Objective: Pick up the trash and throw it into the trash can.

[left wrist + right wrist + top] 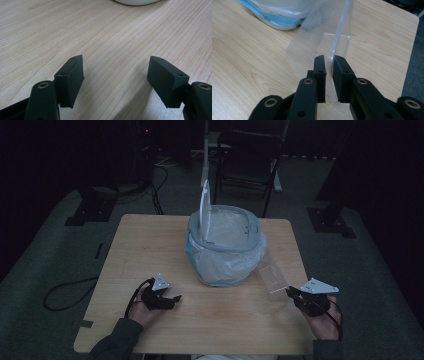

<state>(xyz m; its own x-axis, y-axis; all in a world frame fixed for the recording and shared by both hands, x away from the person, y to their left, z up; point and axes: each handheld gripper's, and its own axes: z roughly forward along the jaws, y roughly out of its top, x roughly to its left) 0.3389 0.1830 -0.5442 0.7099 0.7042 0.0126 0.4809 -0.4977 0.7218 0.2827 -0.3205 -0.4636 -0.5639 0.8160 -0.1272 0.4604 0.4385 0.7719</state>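
The right gripper (329,61) was near the bench's (150,240) right edge, fingers narrow around a clear plastic bag (322,42) just right of the lined bin (225,245); whether they pressed it was unclear. The left gripper (116,72), near left, had fingers wide, holding nothing.

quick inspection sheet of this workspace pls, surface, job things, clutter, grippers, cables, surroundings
surface: light wooden table, bare where it shows.
job's things: small bin with a grey rim, lined with a clear plastic bag edged blue, white lid standing up; clear plastic bag reaching from the bin's side to the right gripper.
clutter: nothing seen.
grippers: left gripper low over the table, jaws wide, nothing between them; right gripper jaws nearly together with the clear plastic bag's edge between them.
cables: one black cable trails from each gripper; black cables lie on the floor.
surroundings: dark room, grey floor, dark folding chair behind the table.
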